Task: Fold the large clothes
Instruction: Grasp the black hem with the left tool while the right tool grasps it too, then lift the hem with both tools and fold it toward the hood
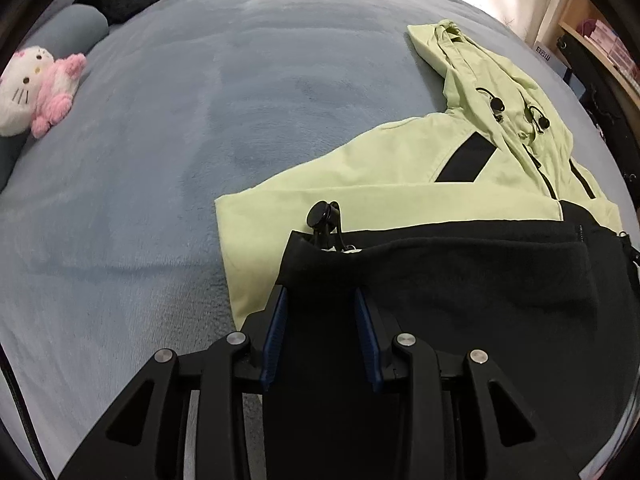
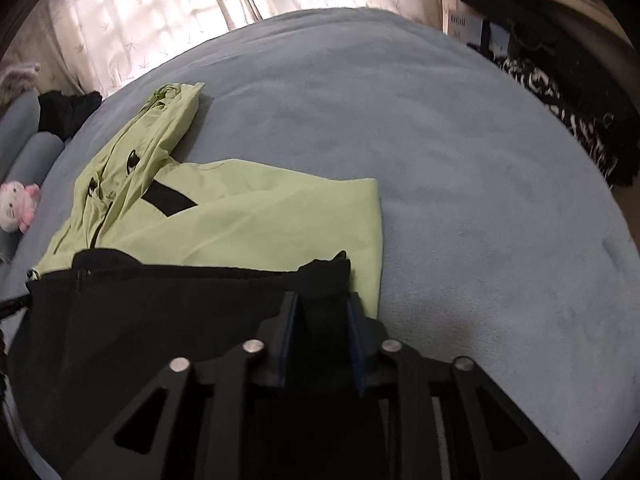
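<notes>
While both tongs pinch the jacket's black hem, left gripper point(image 1: 320, 300) and right gripper point(image 2: 322, 304) stand narrowly parted; a plush toy point(image 1: 36, 88) lies far left.

Lime-green jacket point(image 1: 360, 168) (black fleece lining), grey-blue blanket point(image 1: 160, 140), pink-white plush point(image 1: 36, 92)

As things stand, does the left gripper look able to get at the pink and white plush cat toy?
Probably not yet: the left gripper has the jacket's black fleece hem between its fingers, and the plush cat toy lies far across the blue blanket.
</notes>
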Demonstrator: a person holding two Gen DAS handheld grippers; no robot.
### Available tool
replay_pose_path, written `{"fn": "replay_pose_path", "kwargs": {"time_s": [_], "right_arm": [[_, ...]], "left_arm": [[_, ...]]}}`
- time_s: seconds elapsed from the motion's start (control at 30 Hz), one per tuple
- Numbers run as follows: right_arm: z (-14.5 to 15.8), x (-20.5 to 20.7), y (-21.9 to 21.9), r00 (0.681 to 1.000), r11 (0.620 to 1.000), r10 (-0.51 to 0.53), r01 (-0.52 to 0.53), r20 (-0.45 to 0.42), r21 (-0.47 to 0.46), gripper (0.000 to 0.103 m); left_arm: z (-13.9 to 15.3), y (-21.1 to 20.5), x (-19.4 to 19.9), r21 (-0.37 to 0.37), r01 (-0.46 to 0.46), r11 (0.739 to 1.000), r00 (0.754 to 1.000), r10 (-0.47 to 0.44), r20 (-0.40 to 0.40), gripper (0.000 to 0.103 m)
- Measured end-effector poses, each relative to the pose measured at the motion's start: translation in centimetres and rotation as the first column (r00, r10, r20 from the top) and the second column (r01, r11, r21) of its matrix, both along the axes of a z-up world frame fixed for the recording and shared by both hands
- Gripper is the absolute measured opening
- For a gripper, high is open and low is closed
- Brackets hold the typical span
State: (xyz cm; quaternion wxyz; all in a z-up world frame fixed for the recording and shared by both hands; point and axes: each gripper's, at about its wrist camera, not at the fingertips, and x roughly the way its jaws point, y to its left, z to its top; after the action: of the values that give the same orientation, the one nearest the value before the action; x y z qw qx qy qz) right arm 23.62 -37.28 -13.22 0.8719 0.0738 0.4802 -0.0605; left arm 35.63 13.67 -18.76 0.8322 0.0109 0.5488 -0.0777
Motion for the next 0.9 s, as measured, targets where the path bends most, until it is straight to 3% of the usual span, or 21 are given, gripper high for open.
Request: {"fn": "replay_pose_path", "kwargs": {"time_s": [0.07, 0.1, 0.2, 0.27, 0.47, 0.6, 0.67, 0.8, 0.9], "right_arm": [[0.2, -0.4, 0.7, 1.0, 0.999, -0.001, 0.001, 0.016, -0.046, 0.015], [0.3, -0.7, 0.9, 1.0, 0.998, -0.002, 0.004, 0.025, -0.061, 0.013], [1.4, -2.1, 1.8, 0.996, 0.992, -0.01, 0.02, 0.084, -0.128, 0.011], [2.4, -2.8, 2.2, 0.992, 0.987, -0.012, 0.032, 0.129, -0.16, 0.011], [7.1, -4.3, 2.9, 0.956, 0.983, -0.003, 0.056, 0.293, -0.175, 0.011], [9.8, -2.7, 3.5, 0.927, 0.979, -0.004, 0.08, 0.376, -0.186, 0.011], [10.3, -1.1, 3.5, 0.919, 0.978, -0.023, 0.102, 0.393, -0.182, 0.01], [8.4, 3.5, 3.1, 0.933, 0.983, -0.074, 0.127, 0.353, -0.131, 0.01], [5.4, 6.3, 3.8, 0.959, 0.978, -0.059, 0.111, 0.277, -0.174, 0.011]], "left_arm": [[0.0, -0.1, -0.2, 0.002, -0.014, 1.0, 1.0, 0.014, 0.01, 0.025], [0.0, -0.2, -0.4, 0.017, -0.029, 0.999, 0.999, 0.028, 0.02, 0.01], [0.4, -0.9, -1.2, 0.076, -0.051, 0.996, 0.997, 0.046, 0.059, 0.004], [1.4, -1.2, -2.2, 0.119, -0.074, 0.99, 0.992, 0.062, 0.108, 0.003], [6.2, -0.4, -4.7, 0.071, -0.179, 0.981, 0.958, 0.157, 0.239, 0.002], [9.3, 0.7, -4.3, 0.034, -0.263, 0.964, 0.919, 0.239, 0.314, 0.002], [9.9, 1.3, -3.3, 0.065, -0.32, 0.945, 0.894, 0.279, 0.35, 0.0], [8.0, 3.0, -0.3, 0.06, -0.38, 0.923, 0.887, 0.346, 0.306, 0.0], [5.2, 2.9, 1.2, 0.032, -0.342, 0.939, 0.917, 0.326, 0.231, 0.0]]}}
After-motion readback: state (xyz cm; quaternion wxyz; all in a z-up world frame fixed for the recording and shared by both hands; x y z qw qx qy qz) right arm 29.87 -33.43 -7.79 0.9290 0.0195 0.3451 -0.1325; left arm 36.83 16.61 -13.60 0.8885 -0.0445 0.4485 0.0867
